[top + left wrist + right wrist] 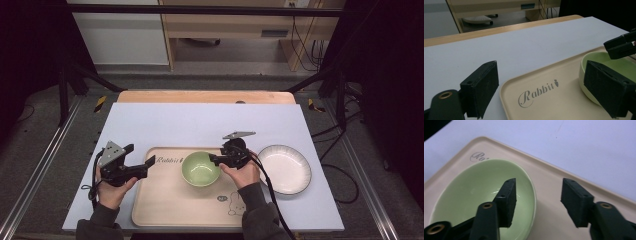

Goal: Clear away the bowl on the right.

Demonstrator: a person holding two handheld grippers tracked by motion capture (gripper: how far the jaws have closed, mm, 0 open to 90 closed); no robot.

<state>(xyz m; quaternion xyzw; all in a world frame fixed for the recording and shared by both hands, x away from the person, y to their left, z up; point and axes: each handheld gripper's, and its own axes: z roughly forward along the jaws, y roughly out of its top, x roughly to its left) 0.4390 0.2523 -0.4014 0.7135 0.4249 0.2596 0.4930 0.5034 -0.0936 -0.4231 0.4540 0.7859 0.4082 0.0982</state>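
The right gripper [537, 202] is straddling the green bowl's [474, 195] rim, jaws spread wide; the left gripper [544, 90] is hovering agape at the tray's [544, 105] corner.

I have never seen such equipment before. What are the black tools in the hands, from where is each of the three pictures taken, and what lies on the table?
A person holds a hand tool with two black fingers in each hand. The high view looks down from above: the left gripper hangs open at the left edge of a beige tray. The right gripper is open, one finger inside the green bowl and one outside its rim, nothing squeezed yet. The bowl stands on the tray. A white plate lies on the table, right of the tray. The other two pictures come from small cameras riding on each tool, looking along its fingers.
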